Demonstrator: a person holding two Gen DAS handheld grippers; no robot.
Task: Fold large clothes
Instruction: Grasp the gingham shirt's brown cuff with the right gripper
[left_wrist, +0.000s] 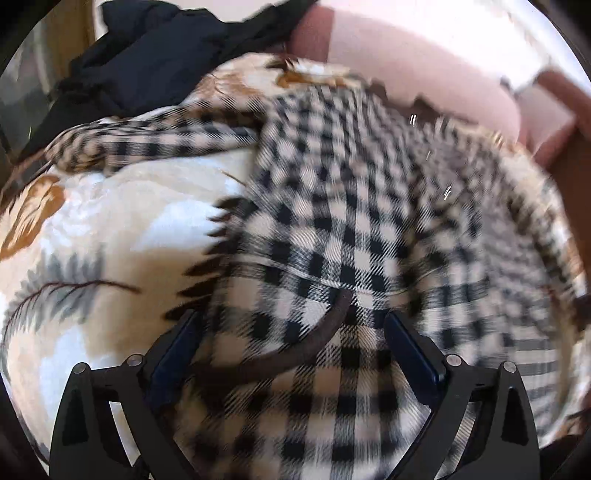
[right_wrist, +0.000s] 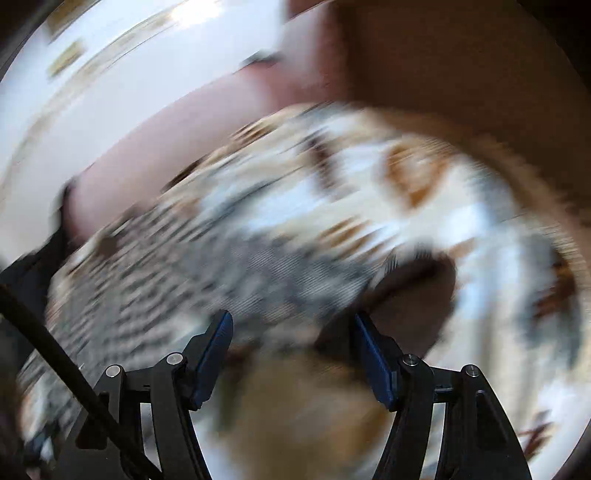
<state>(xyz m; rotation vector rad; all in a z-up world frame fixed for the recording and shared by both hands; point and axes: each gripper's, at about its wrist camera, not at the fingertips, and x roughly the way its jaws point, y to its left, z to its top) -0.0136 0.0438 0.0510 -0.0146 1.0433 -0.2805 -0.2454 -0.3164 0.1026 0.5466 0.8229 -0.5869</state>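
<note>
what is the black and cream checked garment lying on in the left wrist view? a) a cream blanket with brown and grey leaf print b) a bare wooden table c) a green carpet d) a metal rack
a: the black and cream checked garment spreads over a cream blanket with brown and grey leaf print, under the open left gripper.

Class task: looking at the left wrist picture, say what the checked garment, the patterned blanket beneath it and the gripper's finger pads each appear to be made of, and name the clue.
Checked garment: probably woven flannel or brushed cotton; diagonal weave lines show in the squares.
Patterned blanket: likely plush fleece; soft sheen, fuzzy printed leaves.
Left gripper pads: dark blue, seemingly rubber or soft plastic, matte, on black rigid arms.
</note>
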